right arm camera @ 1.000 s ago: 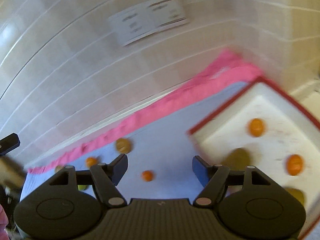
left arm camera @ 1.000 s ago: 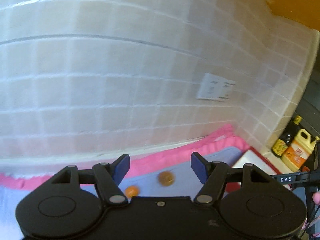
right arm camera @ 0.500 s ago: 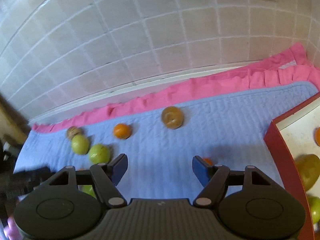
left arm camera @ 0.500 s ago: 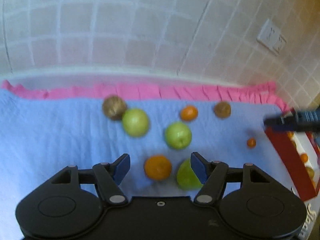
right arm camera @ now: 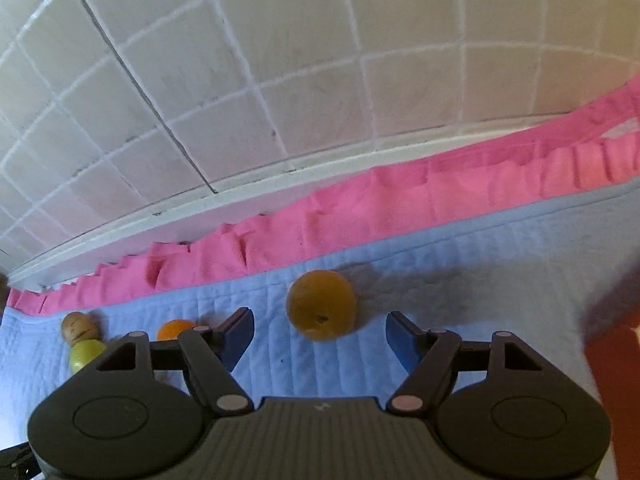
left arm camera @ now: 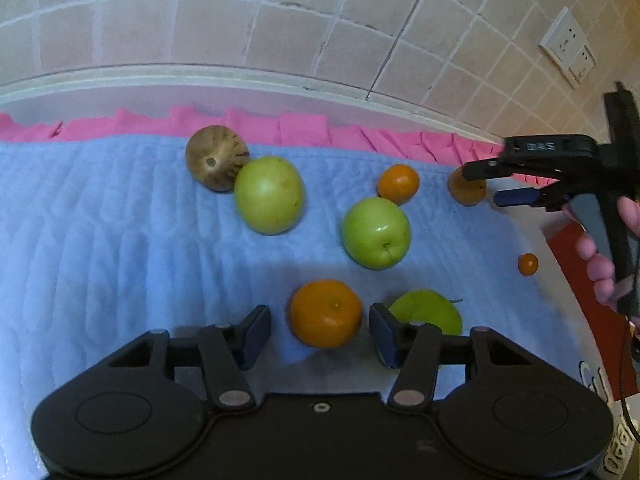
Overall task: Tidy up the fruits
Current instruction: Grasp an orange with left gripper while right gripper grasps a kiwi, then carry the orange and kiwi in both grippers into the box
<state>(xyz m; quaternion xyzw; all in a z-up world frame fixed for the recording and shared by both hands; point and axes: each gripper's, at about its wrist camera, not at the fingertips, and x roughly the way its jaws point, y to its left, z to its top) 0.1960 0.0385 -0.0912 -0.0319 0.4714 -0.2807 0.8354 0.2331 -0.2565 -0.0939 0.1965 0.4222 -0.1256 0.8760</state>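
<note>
L gripper (left arm camera: 318, 330) has just been closing w/ a big orange (left arm camera: 326, 313) between its fingers (left arm camera: 256, 330), but gaps show on both sides, so not gripping; a green fruit (left arm camera: 430, 312) sits just beside the right finger on the blue mat (left arm camera: 100, 240). R gripper (right arm camera: 320, 336) is open, a yellow-brown fruit (right arm camera: 321, 305) lying on the mat just ahead of the gap, pads not touching it. Red-rimmed tray (left arm camera: 576, 276) shows only at the frame edge, contents can't tell; two green apples (left arm camera: 269, 195), a small orange (left arm camera: 398, 184), a tiny orange (left arm camera: 528, 264) & a brown fruit (left arm camera: 214, 158) lie loose on the mat near the tiled wall (left arm camera: 280, 12).
</note>
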